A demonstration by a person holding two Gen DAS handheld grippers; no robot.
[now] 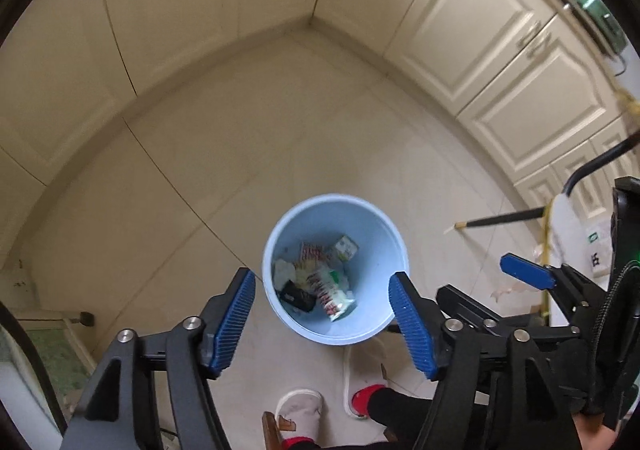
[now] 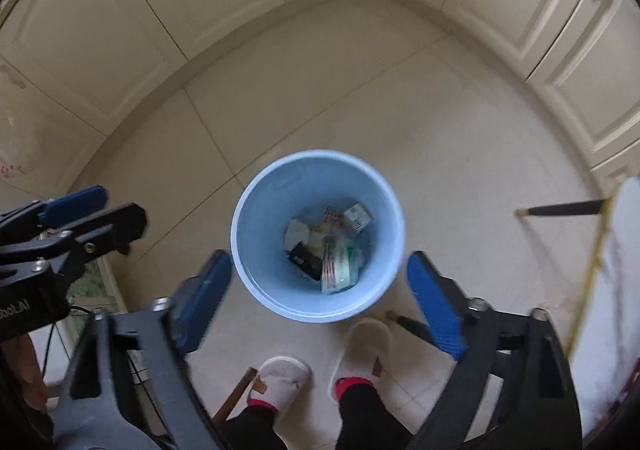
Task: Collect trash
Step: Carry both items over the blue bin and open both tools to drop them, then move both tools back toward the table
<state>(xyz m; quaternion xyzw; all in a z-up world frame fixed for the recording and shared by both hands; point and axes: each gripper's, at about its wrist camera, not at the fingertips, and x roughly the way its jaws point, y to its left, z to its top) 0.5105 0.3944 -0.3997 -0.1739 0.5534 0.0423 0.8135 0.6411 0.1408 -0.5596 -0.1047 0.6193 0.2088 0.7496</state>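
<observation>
A light blue bin (image 1: 376, 262) (image 2: 276, 202) stands on the tiled floor, straight below both grippers. Inside it lie crumpled wrappers (image 1: 332, 292) (image 2: 338, 268), a small carton (image 1: 346, 248) (image 2: 358, 216) and a black item (image 1: 297, 295) (image 2: 306, 259). My left gripper (image 1: 324, 284) hangs open above the bin, nothing between its blue pads. My right gripper (image 2: 319, 264) is also open and empty over the bin, its jaws set wider. Each gripper shows at the edge of the other's view, left of the right one.
Cream cabinet doors (image 1: 480, 22) (image 2: 100, 22) wrap around the floor corner behind the bin. The person's feet in white slippers (image 2: 360, 346) (image 1: 300, 410) stand close to the bin's near side. A black stick (image 1: 504, 219) (image 2: 560, 208) lies on the floor at right.
</observation>
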